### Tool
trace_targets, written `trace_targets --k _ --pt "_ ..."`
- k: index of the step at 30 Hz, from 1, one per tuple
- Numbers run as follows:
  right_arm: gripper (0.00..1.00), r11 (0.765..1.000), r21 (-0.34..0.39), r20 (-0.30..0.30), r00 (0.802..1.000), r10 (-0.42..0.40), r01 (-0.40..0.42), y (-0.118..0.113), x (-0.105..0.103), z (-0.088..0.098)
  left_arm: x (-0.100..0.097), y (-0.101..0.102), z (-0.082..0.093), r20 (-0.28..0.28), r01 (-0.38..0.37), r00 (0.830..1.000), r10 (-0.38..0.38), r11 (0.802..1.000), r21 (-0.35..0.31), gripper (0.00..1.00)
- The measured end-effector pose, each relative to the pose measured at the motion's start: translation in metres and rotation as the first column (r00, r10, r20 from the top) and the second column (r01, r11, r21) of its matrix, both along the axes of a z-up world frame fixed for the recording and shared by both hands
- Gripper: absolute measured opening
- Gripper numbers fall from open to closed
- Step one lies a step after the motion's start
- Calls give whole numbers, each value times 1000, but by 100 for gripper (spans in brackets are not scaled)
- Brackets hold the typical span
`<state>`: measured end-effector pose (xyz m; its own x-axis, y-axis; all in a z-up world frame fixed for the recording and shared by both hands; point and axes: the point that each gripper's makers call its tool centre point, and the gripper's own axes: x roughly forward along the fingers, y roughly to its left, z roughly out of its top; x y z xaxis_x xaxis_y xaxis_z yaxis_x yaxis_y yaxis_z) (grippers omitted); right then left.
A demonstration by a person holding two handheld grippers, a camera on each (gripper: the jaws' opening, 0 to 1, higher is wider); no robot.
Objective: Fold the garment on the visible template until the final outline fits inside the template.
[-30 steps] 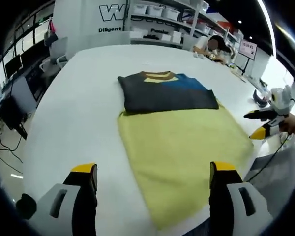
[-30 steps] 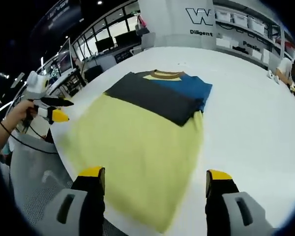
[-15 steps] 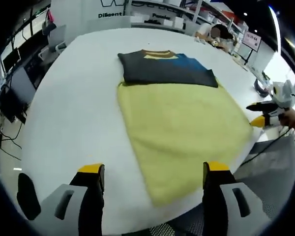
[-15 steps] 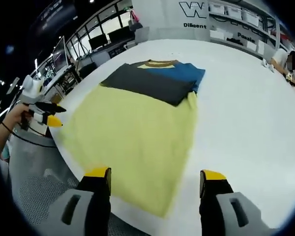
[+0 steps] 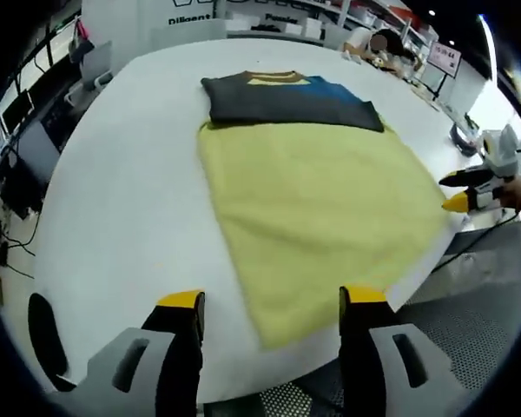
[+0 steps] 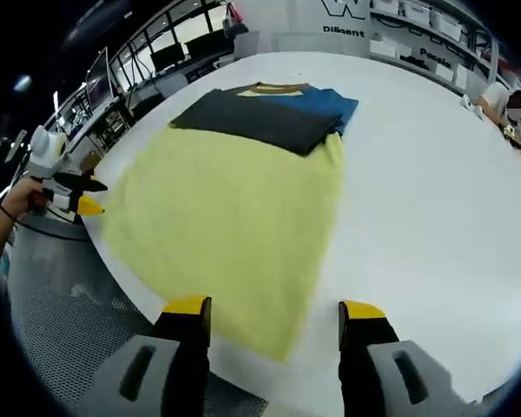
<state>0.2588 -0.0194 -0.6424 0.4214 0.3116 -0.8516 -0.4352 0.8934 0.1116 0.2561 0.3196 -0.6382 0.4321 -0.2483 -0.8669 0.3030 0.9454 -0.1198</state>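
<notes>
A folded garment point(image 5: 286, 98), dark grey and blue with a tan collar, lies at the far end of a yellow template sheet point(image 5: 321, 208) on the white table point(image 5: 122, 200). The right gripper view has the same garment point(image 6: 265, 109) above the yellow sheet point(image 6: 226, 204). My left gripper point(image 5: 271, 300) hovers open over the sheet's near corner, holding nothing. My right gripper point(image 6: 274, 308) is open too, over the sheet's near edge. Each gripper appears in the other's view, held by a hand just off the table's edge: the right gripper point(image 5: 469, 191) and the left gripper point(image 6: 69, 195).
Shelves with white bins point(image 6: 417, 30) and a wall with lettering stand behind the table. A person point(image 5: 378, 43) sits at the far end. Monitors point(image 5: 22, 161) line the left side. Grey perforated flooring point(image 6: 61, 295) lies below the table's near edge.
Both views have pulled back toward the table's near edge, so the sheet's near corner now sits between the jaws. Both pairs of jaws stand a little closer together. The garment has not moved.
</notes>
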Motion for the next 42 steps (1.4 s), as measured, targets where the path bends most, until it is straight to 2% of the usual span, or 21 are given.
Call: trace_targets --k 1,5,9,12,14,17,21,24,29,32,34,42 --pt "52 1000 -9 -12 1000 -6 6 -1 -2 -2 2 1 1 16 1 1000 -1 1000 11 56" --pt "45 999 -21 -15 999 -47 47 -6 -5 0 0 -1 3 -5 -15 1000 15 1000 -7 48" --pt "43 999 -26 -16 999 -37 36 -3 -10 -1 -2 -1 2 -4 -23 1000 23 1000 4 43" --pt "36 998 -59 -21 1000 -21 20 -3 -11 -2 -6 0 1 -15 -38 999 38 999 20 37" --pt "30 997 -78 -21 1000 -8 6 -3 -12 -3 -7 -3 1 -11 -44 999 44 999 7 36" --pt "24 996 -92 -24 1000 0 -3 -3 -13 -2 -7 -2 0 -3 -51 999 51 998 24 33" --pt "13 994 -113 -28 1000 -11 8 -7 -15 -2 -10 0 0 -12 -43 999 43 998 52 23" --pt "11 995 -100 -29 999 -30 27 -7 -15 -2 -12 2 0 -3 -39 999 39 997 73 16" --pt "0 995 -97 -33 999 -38 34 -8 -15 -3 -13 4 -2 -15 -48 999 50 996 75 7" --pt "0 994 -100 -32 999 -39 36 -9 -15 -3 -13 3 -3 -35 -60 997 62 997 54 5" --pt "0 995 -96 -36 998 -42 38 -10 -14 -3 -13 2 -3 -34 -31 999 34 997 65 5" --pt "0 994 -106 -47 998 -42 37 -11 -15 -2 -16 1 -3 -35 -19 999 22 997 79 4"
